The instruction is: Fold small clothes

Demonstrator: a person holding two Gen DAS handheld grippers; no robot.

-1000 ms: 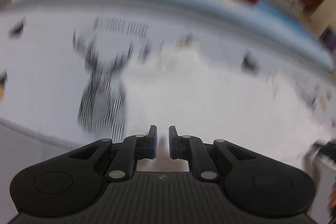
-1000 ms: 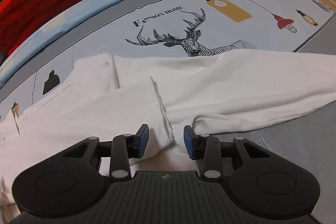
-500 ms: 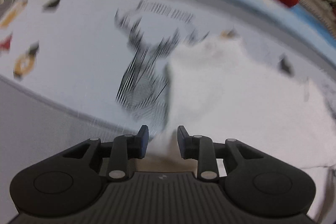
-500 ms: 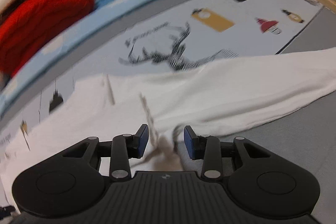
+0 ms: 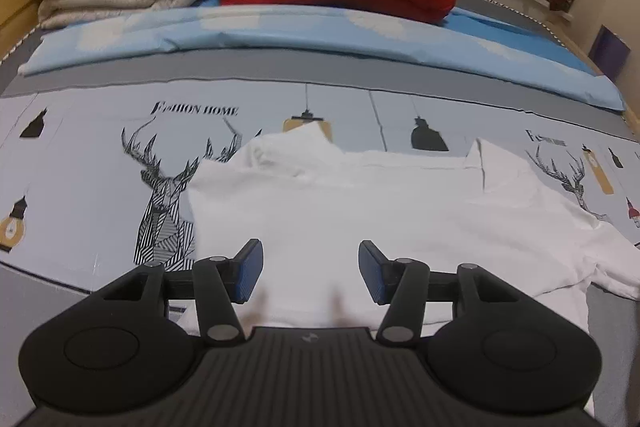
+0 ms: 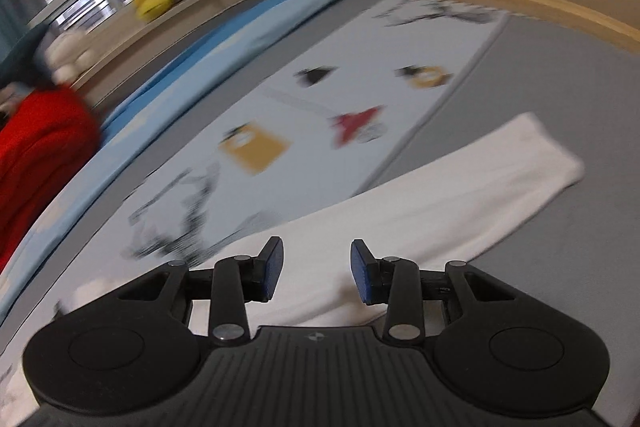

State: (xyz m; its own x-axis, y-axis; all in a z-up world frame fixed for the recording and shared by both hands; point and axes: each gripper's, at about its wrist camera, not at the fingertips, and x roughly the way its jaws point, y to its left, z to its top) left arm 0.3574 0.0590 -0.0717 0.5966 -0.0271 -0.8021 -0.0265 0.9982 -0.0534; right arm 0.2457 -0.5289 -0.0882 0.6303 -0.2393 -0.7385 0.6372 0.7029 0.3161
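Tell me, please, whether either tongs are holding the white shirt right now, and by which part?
Nothing is held: the left tongs and right tongs are both open above the white shirt.

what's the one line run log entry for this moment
task: fold small clothes | left tool: open over white garment | right tool: open over white sleeve | surface: printed bedsheet
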